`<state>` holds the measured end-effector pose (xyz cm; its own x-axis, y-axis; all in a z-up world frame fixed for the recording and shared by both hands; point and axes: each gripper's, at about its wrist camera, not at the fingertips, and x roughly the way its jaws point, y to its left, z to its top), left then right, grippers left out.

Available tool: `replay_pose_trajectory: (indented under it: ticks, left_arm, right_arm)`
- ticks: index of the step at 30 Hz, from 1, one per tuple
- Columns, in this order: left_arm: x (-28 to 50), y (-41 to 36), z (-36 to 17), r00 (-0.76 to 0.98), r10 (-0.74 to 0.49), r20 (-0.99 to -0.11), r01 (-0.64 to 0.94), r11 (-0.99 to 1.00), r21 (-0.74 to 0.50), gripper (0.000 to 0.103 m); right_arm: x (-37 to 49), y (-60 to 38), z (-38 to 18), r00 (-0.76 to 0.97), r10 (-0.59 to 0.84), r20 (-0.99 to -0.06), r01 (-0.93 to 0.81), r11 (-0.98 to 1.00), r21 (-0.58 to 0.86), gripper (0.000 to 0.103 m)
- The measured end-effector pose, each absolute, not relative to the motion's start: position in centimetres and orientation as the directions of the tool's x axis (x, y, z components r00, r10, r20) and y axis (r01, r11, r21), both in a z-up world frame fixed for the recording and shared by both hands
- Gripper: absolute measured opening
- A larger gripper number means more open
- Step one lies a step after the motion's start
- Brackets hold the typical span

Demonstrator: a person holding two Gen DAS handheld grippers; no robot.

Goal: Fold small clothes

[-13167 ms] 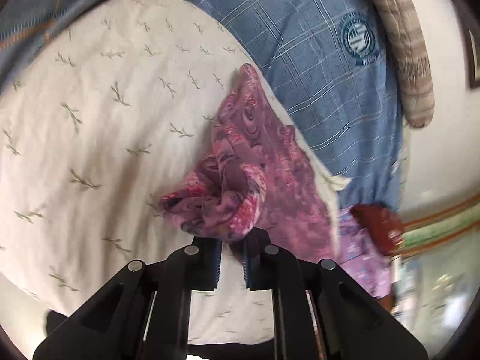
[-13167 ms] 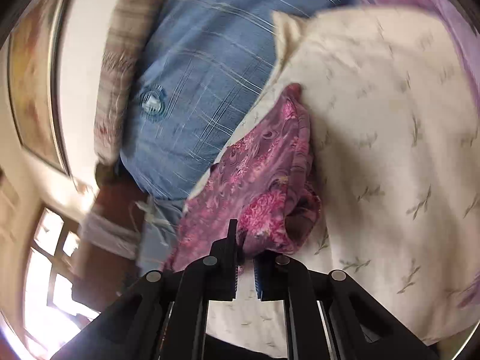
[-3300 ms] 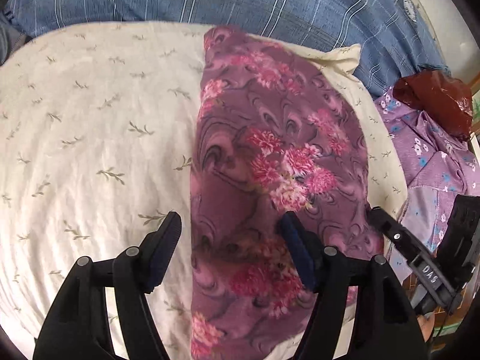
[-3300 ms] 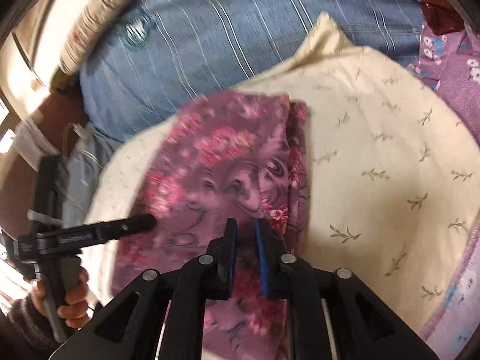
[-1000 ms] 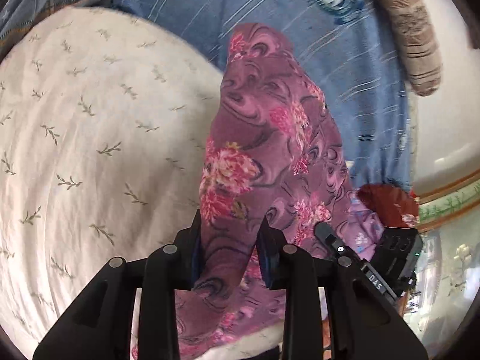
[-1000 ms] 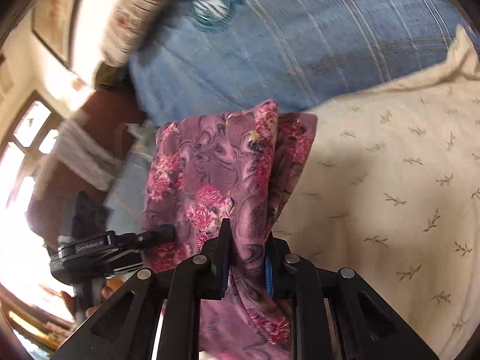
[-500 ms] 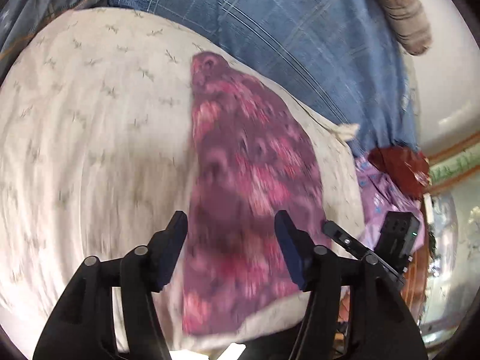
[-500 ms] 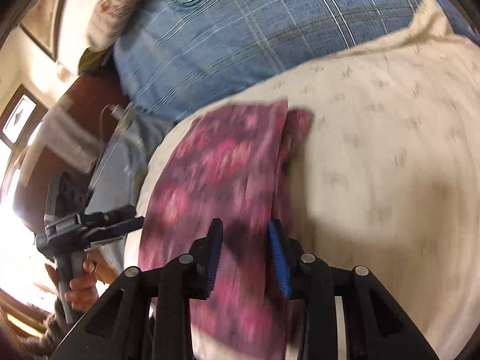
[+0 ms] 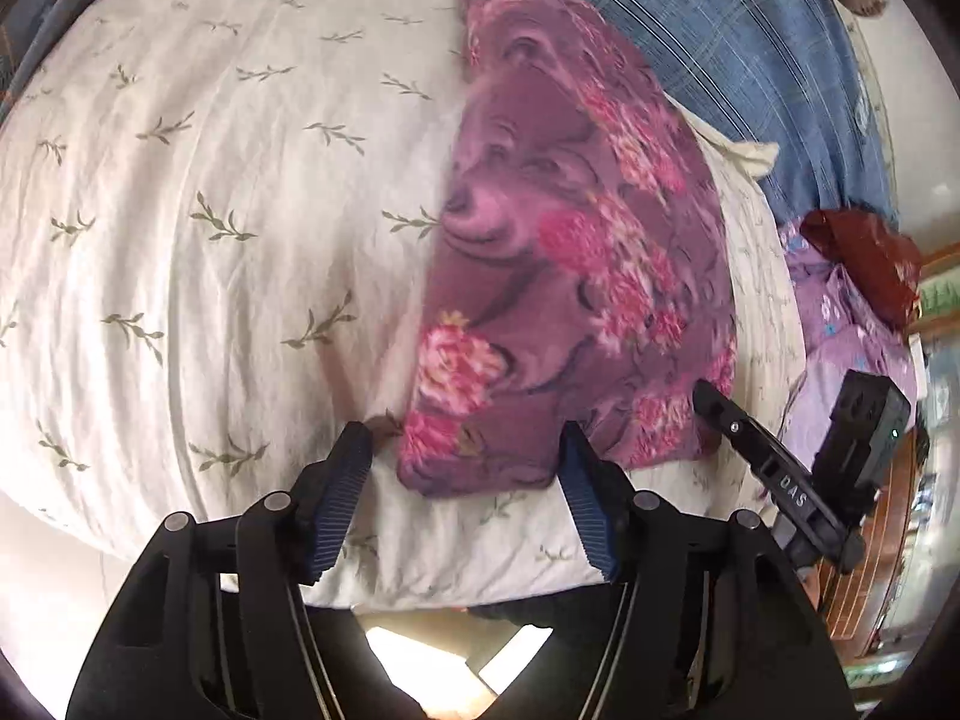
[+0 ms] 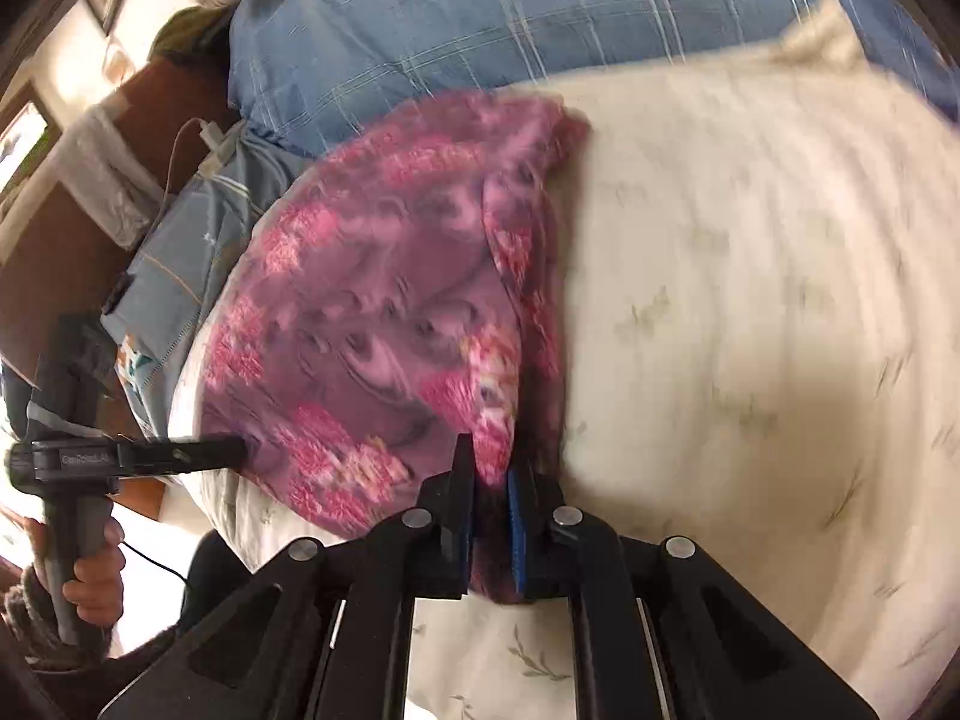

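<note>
A purple cloth with pink flowers lies folded in a long flat strip on the cream leaf-print pillow. My left gripper is open just over the cloth's near end, its pads clear of the fabric. In the right wrist view the same cloth is blurred. My right gripper has its jaws closing, with the cloth's near right edge pinched between the pads. The right gripper's fingertip also shows at the cloth's right edge in the left wrist view.
A blue plaid cover lies beyond the pillow. A lilac flowered fabric and a dark red bag sit to the right. A person's hand holds the left gripper's handle at the pillow's left edge.
A second ago both grippers held the cloth up. It now lies flat on the pillow; the left jaws opened and let go, the right jaws opened, then narrowed on its edge.
</note>
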<state>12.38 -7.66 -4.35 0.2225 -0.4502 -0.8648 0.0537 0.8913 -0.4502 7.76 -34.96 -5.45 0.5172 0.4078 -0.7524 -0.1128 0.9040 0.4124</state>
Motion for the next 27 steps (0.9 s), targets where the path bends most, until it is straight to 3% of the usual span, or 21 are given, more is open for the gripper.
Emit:
replay_pose_trajectory:
  ticks: [2, 6, 8, 13, 15, 19, 21, 22, 25, 27]
  left_arm:
    - [11.4, -7.6, -3.1, 0.233, -0.475, -0.848, 0.114, 0.88, -0.462, 0.062]
    - [10.3, -6.4, 0.8, 0.305, -0.558, -0.772, 0.228, 0.829, -0.51, 0.062]
    - [10.7, -5.7, 2.6, 0.359, -0.556, -0.749, 0.251, 0.831, -0.496, 0.062]
    - [16.7, -6.5, 3.2, 0.388, -0.477, -0.788, 0.198, 0.879, -0.434, 0.063]
    - [19.4, -7.3, 1.9, 0.356, -0.468, -0.809, 0.172, 0.884, -0.435, 0.063]
    - [23.5, -9.8, -0.6, 0.339, -0.384, -0.859, 0.125, 0.923, -0.363, 0.063]
    - [24.8, -10.5, -1.0, 0.346, -0.381, -0.857, 0.107, 0.924, -0.368, 0.063]
    - [25.3, -10.8, -1.0, 0.359, -0.365, -0.859, 0.098, 0.93, -0.354, 0.063]
    - [25.6, -11.3, -1.2, 0.399, -0.312, -0.862, 0.102, 0.95, -0.296, 0.063]
    - [25.9, -11.4, -1.9, 0.398, -0.309, -0.864, 0.096, 0.951, -0.295, 0.063]
  right_arm:
    - [7.3, -35.9, -4.9, 0.519, 0.448, -0.728, -0.087, 0.875, 0.477, 0.016]
    - [6.9, -38.4, -2.4, 0.587, 0.467, -0.662, -0.062, 0.841, 0.538, 0.017]
    - [8.0, -39.8, -1.9, 0.611, 0.477, -0.631, -0.034, 0.813, 0.582, 0.022]
    - [14.0, -40.6, -1.7, 0.621, 0.488, -0.614, 0.004, 0.781, 0.624, 0.025]
    - [16.6, -39.9, -2.0, 0.609, 0.505, -0.612, 0.001, 0.771, 0.637, 0.033]
    - [21.5, -38.5, -2.9, 0.596, 0.447, -0.667, 0.039, 0.813, 0.58, 0.037]
    - [23.3, -38.2, -3.4, 0.583, 0.465, -0.666, 0.035, 0.805, 0.593, 0.026]
    - [23.6, -38.2, -3.1, 0.597, 0.469, -0.651, 0.017, 0.804, 0.595, 0.005]
    - [23.1, -38.7, -1.7, 0.673, 0.468, -0.573, -0.047, 0.8, 0.598, 0.004]
    - [23.9, -39.1, -3.1, 0.645, 0.438, -0.627, -0.008, 0.823, 0.567, 0.004]
